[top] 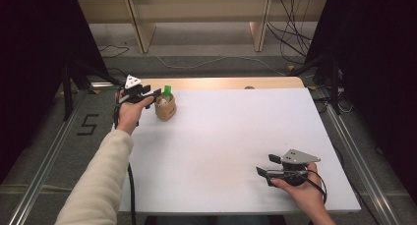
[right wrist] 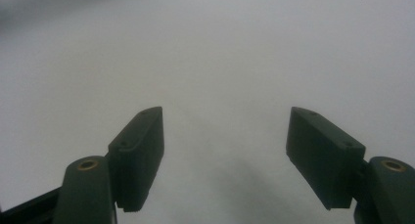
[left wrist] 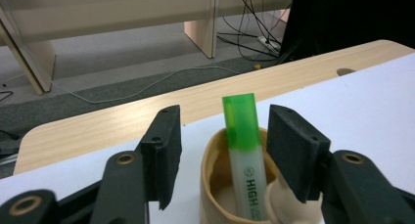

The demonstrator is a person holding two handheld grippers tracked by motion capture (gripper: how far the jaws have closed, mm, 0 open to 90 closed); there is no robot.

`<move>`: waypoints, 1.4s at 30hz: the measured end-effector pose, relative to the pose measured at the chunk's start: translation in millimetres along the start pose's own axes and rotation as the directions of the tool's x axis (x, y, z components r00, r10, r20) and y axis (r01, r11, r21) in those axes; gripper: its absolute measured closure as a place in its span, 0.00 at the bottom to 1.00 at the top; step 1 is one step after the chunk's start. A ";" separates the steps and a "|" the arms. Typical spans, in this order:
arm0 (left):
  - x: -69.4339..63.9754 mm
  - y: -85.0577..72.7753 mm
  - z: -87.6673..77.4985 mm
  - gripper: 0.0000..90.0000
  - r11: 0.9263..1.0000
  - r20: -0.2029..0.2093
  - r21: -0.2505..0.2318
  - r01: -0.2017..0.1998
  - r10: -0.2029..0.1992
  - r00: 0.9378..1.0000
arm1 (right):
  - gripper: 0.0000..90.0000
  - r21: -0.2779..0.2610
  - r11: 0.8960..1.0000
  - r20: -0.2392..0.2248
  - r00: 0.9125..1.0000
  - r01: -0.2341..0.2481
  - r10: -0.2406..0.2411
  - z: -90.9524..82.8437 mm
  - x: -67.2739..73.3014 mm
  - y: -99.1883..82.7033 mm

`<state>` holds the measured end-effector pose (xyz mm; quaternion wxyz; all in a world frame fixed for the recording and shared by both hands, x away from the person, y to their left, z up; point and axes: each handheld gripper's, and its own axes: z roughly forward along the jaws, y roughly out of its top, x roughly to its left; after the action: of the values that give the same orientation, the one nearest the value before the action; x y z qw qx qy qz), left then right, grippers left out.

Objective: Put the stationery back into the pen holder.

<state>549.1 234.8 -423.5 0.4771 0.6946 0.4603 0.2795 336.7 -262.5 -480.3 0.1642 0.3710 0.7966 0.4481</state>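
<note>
Between the pads of your left gripper [left wrist: 222, 155] stood the green highlighter [left wrist: 243, 150], cap up, its lower end down inside the tan cup [left wrist: 211, 185], and that told the story of the step: the pen was in the holder and you were at the letting-go. Your jaws stood about half apart, one pad clear to the left of the cap, the other just beside it on the right, and neither pressed on the barrel, so I called the grip released, nothing held. From the high view your left gripper [top: 156, 94] sat at the cup's [top: 165, 108] near-left side at the far left corner of the white table [top: 226, 151], with the highlighter [top: 168, 92] poking up just beyond the fingertips. The pen leaned a little against the cup's rim rather than standing dead straight, so your next move, as I judged it, called for a clean lift back and up, pads kept wide, so that neither caught the cap and tipped the cup over. Over at the near right, your right gripper [top: 262, 173] lay low over the bare table, well apart from the cup; its fingers [right wrist: 138, 150] stood wide open above plain white surface, gripping nothing and touching nothing.
</note>
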 end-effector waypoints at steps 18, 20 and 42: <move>-21.2 7.1 -20.9 0.35 0.997 0.017 0.070 -0.033 0.032 0.999 | 0.34 0.001 1.000 0.001 1.000 0.008 -0.008 -1.0 0.9 0.9; -23.7 7.6 -23.2 0.34 0.997 0.020 0.073 -0.037 0.036 0.999 | 0.34 0.000 1.000 0.001 1.000 0.009 -0.009 -0.9 0.8 0.9; -60.9 3.4 -52.3 0.29 0.994 0.085 0.076 -0.082 0.075 0.994 | 0.34 0.002 1.000 -0.002 1.000 0.016 -0.016 -1.1 2.6 1.5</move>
<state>481.5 200.4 -396.9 0.4561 0.7414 0.4235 0.2510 335.0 -260.7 -478.3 0.1665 0.3643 0.8001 0.4466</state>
